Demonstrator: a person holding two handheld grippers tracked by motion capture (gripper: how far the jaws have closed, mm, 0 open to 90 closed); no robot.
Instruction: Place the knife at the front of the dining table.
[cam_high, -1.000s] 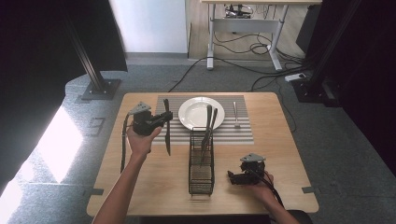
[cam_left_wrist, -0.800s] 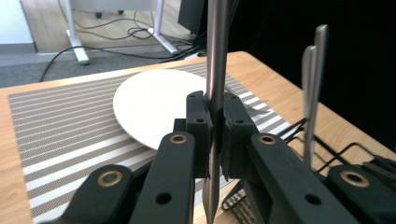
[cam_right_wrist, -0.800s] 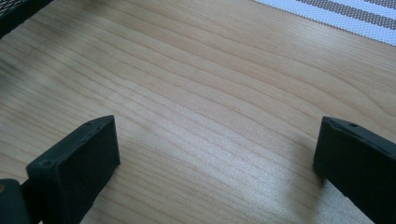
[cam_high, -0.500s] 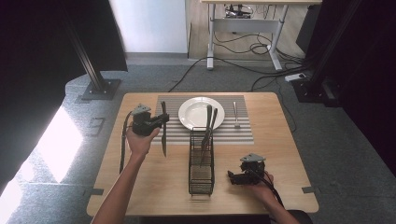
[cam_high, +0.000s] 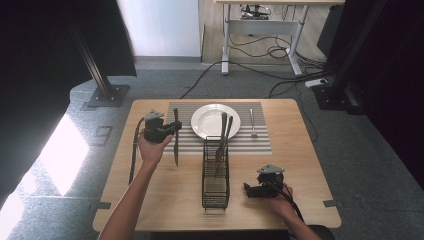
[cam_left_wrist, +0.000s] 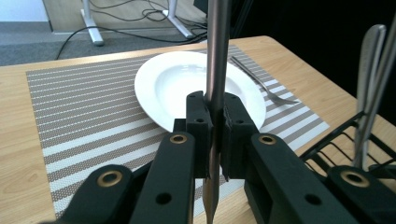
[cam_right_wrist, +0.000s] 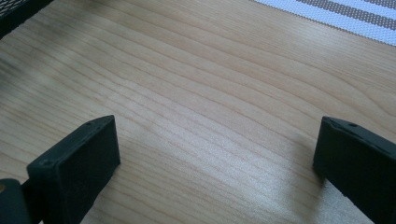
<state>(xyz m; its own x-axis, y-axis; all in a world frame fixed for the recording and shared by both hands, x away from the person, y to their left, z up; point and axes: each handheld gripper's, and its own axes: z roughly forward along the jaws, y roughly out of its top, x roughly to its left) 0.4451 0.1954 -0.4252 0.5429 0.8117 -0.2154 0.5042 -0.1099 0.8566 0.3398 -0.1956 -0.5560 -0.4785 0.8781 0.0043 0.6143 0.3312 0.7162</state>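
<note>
Since a second ago your left tool (cam_high: 172, 128) has carried the knife (cam_high: 176, 142) slightly toward six o'clock; it stays clenched on it mid-length, long axis running twelve to six, over the counter (cam_high: 150, 200) at the placemat's (cam_high: 190, 145) nine o'clock edge, the plate (cam_high: 207, 122) at three o'clock. Your right tool (cam_high: 250, 190) rests released by the rack (cam_high: 215, 192)

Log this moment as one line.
left hand-held gripper: shut on long metal knife | right hand-held gripper: open, over wooden table

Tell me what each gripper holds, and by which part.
Left gripper grips a knife partway along its length; the exact part is unclear. Right gripper holds nothing.
</note>
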